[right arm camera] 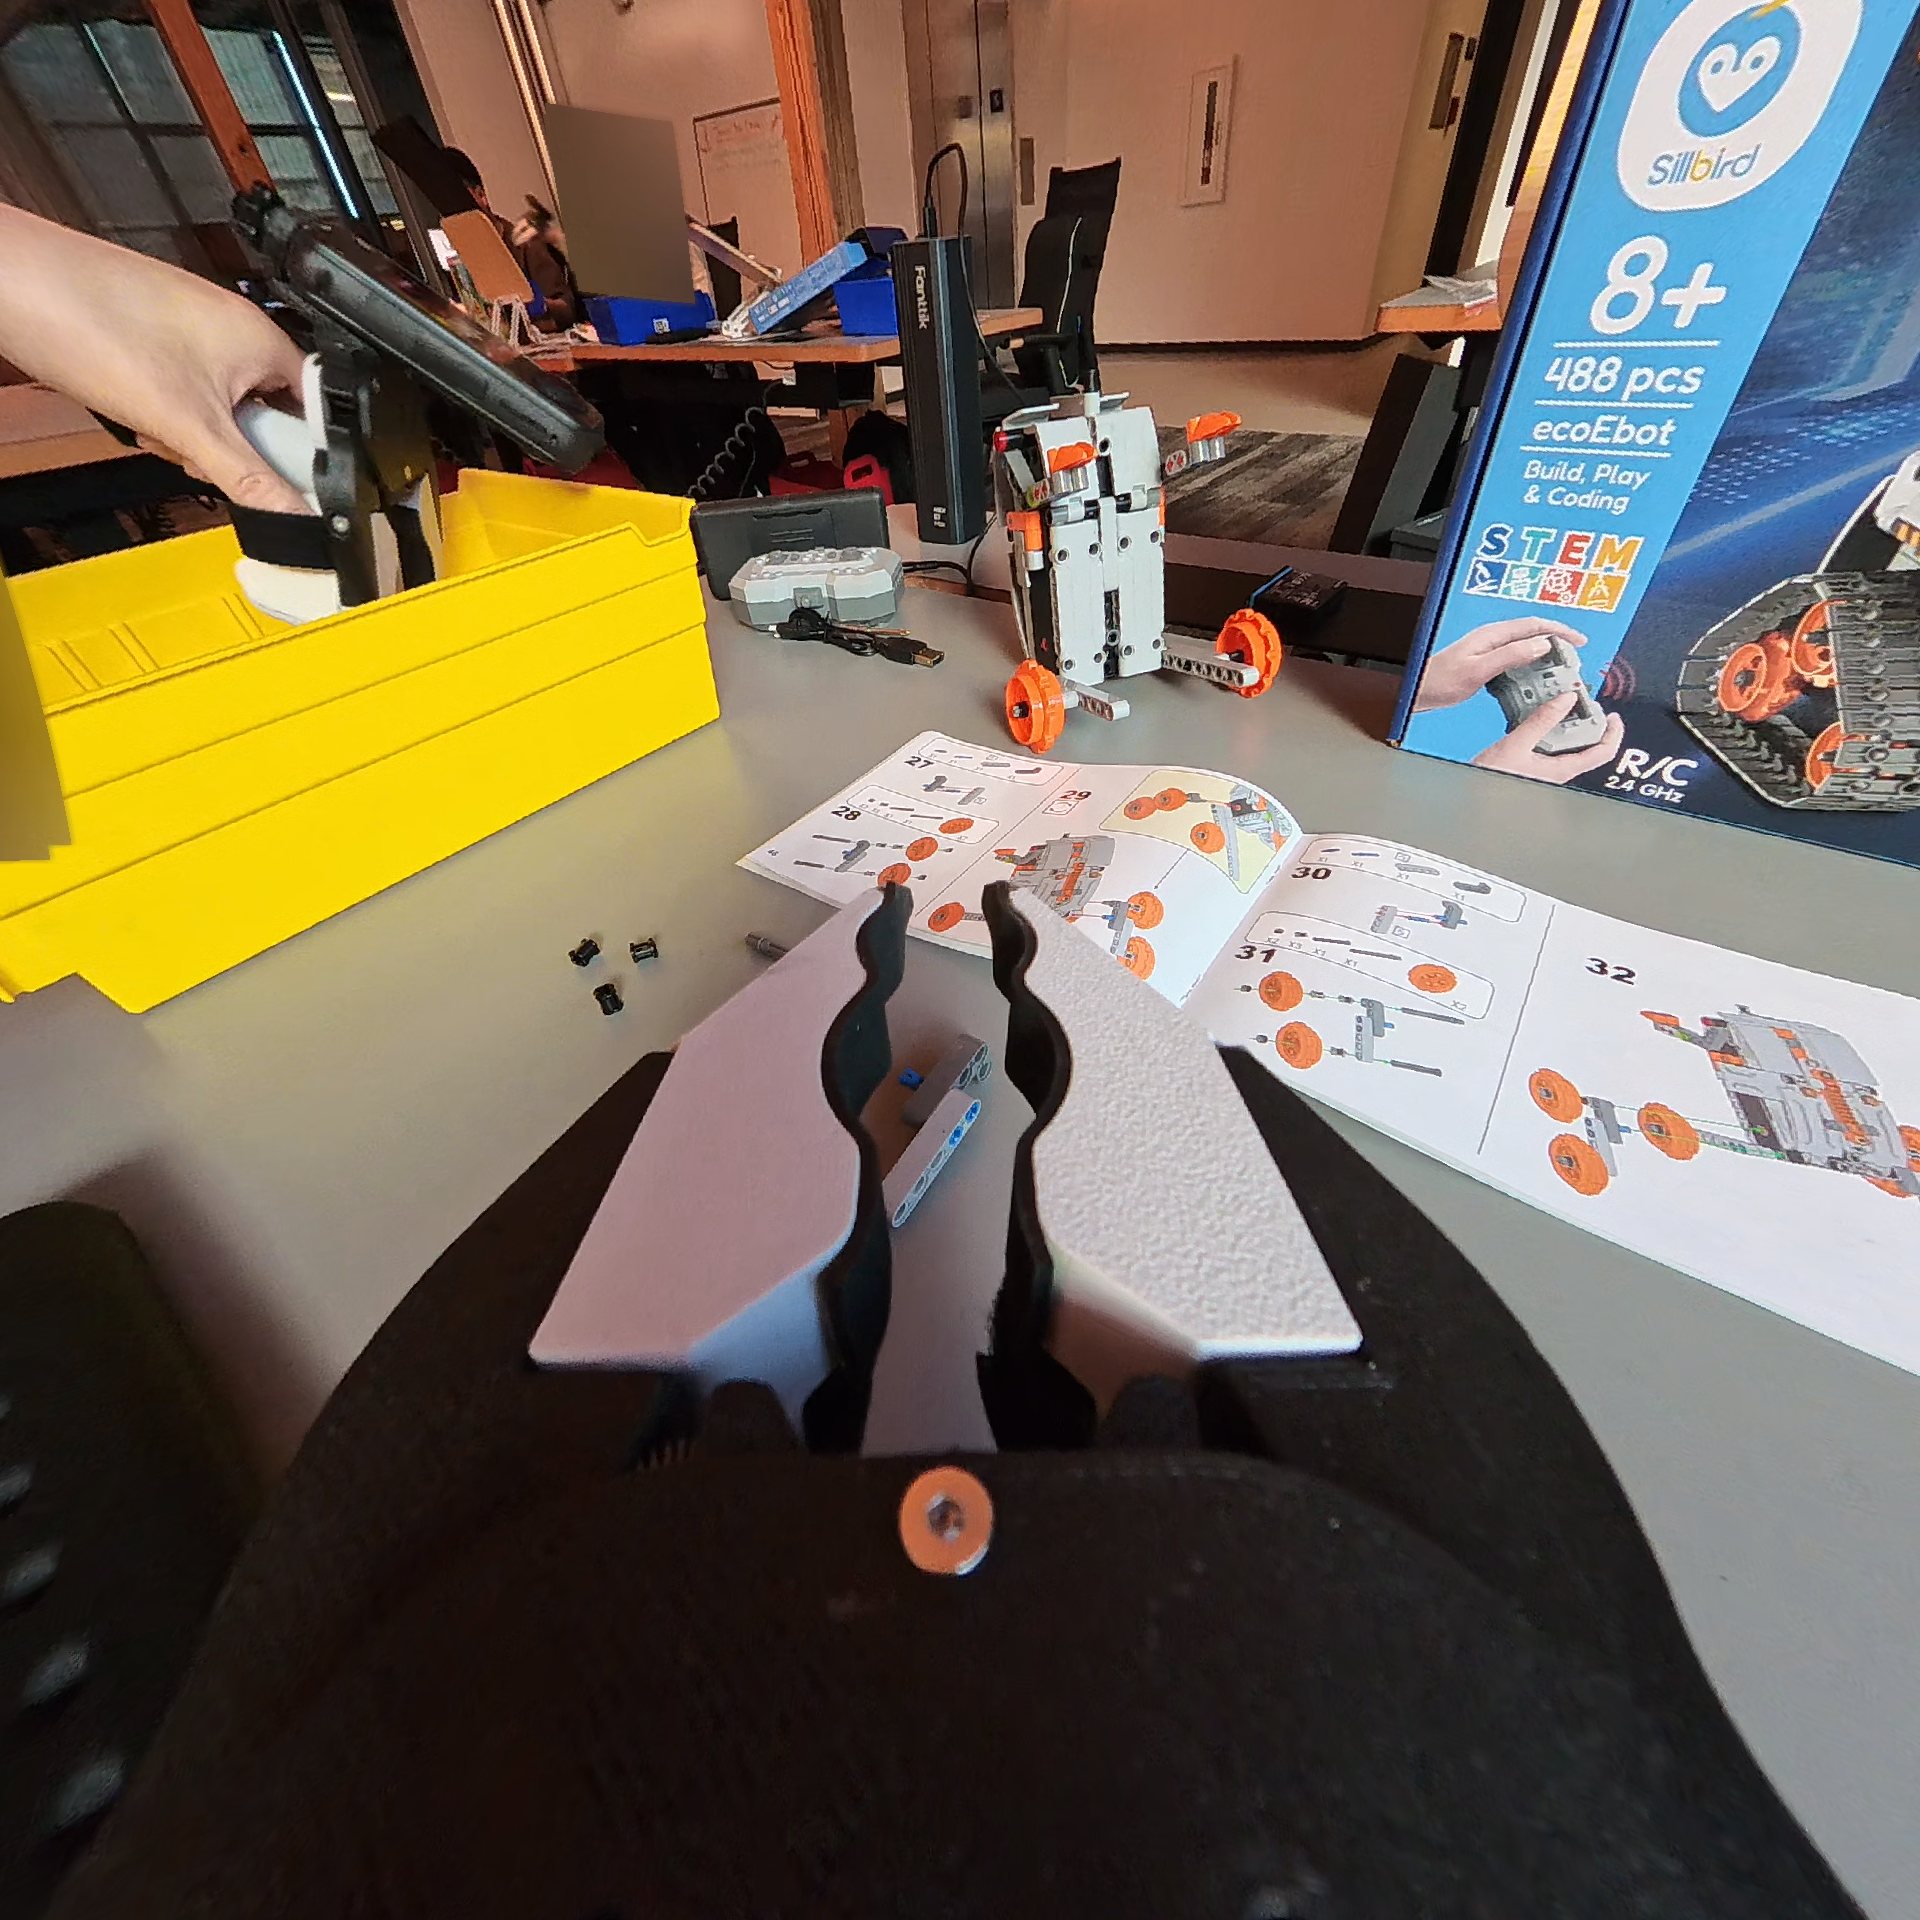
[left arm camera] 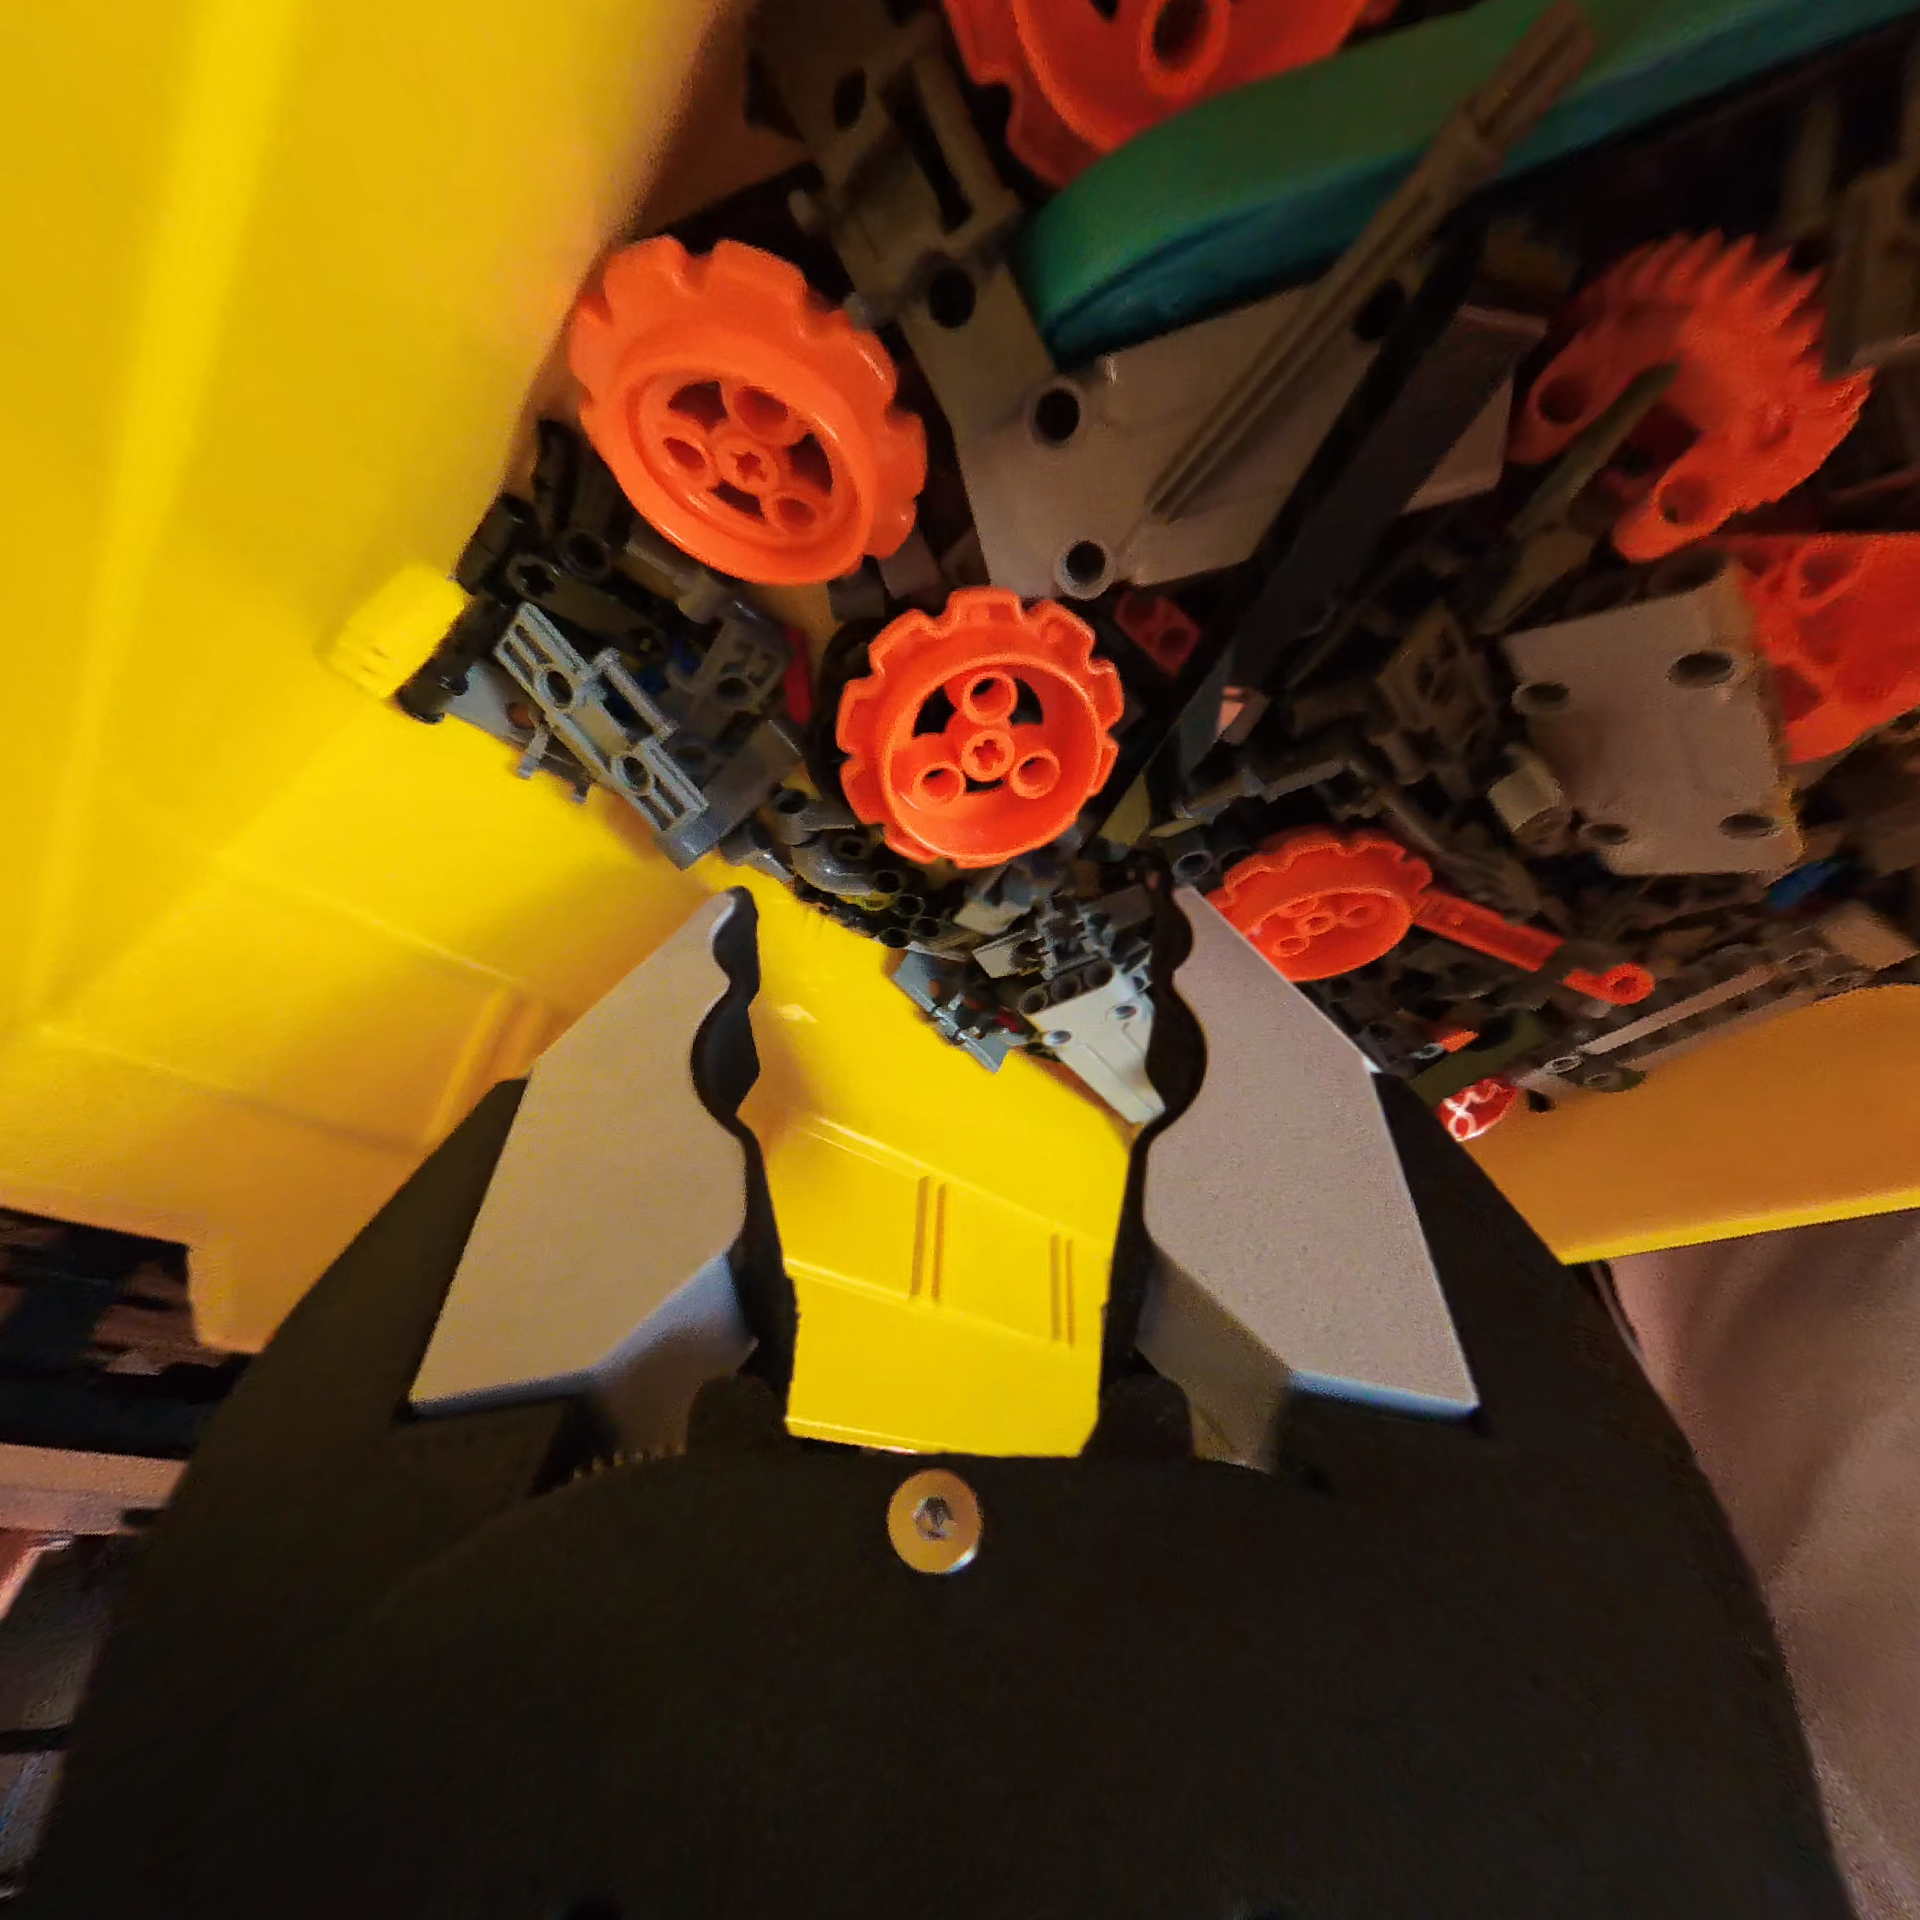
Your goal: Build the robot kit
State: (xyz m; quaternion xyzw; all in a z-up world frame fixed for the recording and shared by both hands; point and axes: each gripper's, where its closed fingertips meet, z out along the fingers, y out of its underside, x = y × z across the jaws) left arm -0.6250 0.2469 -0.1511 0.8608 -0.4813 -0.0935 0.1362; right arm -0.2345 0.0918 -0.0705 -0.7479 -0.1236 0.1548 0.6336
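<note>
Two grippers: left gripper (left arm camera: pixel 951 935), jaws apart and empty, inside yellow plastic bin (left arm camera: pixel 260 623) of orange toothed wheels (left arm camera: pixel 977 727) and grey beams; right gripper (right arm camera: pixel 940 904), jaws narrowly parted and empty, above grey holed beam (right arm camera: pixel 940 1127) lying diagonally on grey table (right arm camera: pixel 416 1039).

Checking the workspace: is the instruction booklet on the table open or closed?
Open. The instruction booklet lies spread flat on the grey table, two pages showing.

Grey tongs (left arm camera: pixel 951 914), black mounts, silver screw

You are in an open-plan office or maker space: grey worktable (right arm camera: pixel 416 1039), desks (right arm camera: pixel 727 348) with blue bins at 12 o'clock, office chair (right arm camera: pixel 1075 270) at 1 o'clock, whiteboard (right arm camera: pixel 740 156) beyond.
</note>
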